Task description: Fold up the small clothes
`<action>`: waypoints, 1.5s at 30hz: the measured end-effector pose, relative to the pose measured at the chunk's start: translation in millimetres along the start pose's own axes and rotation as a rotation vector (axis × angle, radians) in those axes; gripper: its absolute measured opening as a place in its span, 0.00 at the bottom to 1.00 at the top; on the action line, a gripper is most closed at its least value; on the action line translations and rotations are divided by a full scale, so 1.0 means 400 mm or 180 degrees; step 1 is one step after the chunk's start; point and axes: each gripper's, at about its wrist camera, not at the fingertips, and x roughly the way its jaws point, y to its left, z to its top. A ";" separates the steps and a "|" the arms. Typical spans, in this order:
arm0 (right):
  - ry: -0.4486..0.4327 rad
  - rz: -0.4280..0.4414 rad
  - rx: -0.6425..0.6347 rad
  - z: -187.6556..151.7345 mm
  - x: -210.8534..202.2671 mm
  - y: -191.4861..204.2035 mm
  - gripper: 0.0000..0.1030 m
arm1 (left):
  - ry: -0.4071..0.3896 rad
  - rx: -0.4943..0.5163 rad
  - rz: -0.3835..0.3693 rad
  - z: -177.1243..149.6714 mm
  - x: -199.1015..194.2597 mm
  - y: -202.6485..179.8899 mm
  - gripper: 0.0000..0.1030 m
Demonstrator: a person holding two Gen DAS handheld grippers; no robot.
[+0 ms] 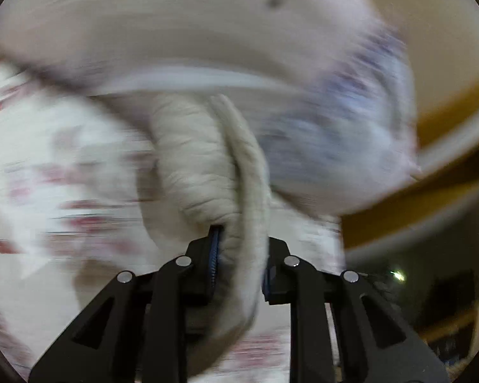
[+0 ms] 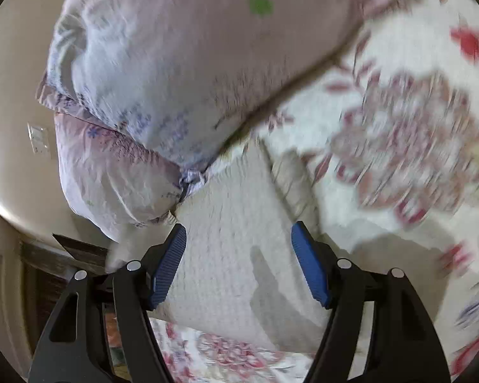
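Note:
A small white ribbed garment [image 1: 204, 162] hangs bunched from my left gripper [image 1: 239, 255], whose blue-padded fingers are shut on its edge; the background there is motion-blurred. In the right wrist view the same white textured garment [image 2: 236, 249] lies on the floral bedsheet [image 2: 399, 134]. My right gripper [image 2: 239, 265] is open, its blue pads [image 2: 169, 268] spread to either side of the cloth without pinching it.
Two pale lilac flowered pillows [image 2: 188, 63] lie stacked just beyond the garment, also blurred in the left wrist view [image 1: 335, 134]. A cream wall with a switch plate [image 2: 40, 138] and the bed's edge are at left. A wooden headboard or frame [image 1: 431, 191] shows at right.

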 end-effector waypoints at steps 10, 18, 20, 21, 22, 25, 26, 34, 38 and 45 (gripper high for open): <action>0.0275 0.0092 0.0139 0.113 -0.026 -0.072 0.85 | 0.0584 0.0410 -0.0393 -0.136 0.368 -0.347 0.48; 0.1074 0.0282 0.0117 0.060 0.115 -0.080 0.87 | 0.0587 0.0461 0.1107 -0.175 0.283 -0.129 0.71; 0.1152 0.0236 0.0029 0.041 0.141 -0.066 0.87 | 0.0685 0.0542 0.1210 -0.200 0.301 -0.117 0.78; 0.1159 0.0176 -0.0024 0.032 0.152 -0.058 0.87 | 0.0697 0.0574 0.1228 -0.216 0.308 -0.119 0.83; 0.1149 0.0136 -0.0077 0.023 0.159 -0.052 0.85 | 0.0692 0.0586 0.1218 -0.220 0.317 -0.118 0.85; 0.1063 -0.0018 -0.0291 -0.003 0.166 -0.024 0.45 | 0.0729 0.0549 0.1093 -0.224 0.370 -0.122 0.82; 0.1038 0.0003 -0.0282 -0.007 0.162 -0.023 0.39 | 0.0714 0.0525 0.1064 -0.220 0.382 -0.121 0.79; 0.1053 -0.0074 -0.0819 -0.096 0.183 0.133 0.35 | 0.0308 0.0944 0.0851 -0.175 0.184 -0.127 0.41; 0.0559 -0.0328 -0.0660 -0.089 0.152 0.136 0.39 | 0.0212 0.1297 0.1655 -0.196 0.141 -0.097 0.58; 0.0476 -0.0687 -0.0891 -0.106 0.241 0.195 0.08 | -0.0055 0.1465 0.1883 -0.255 0.040 -0.096 0.94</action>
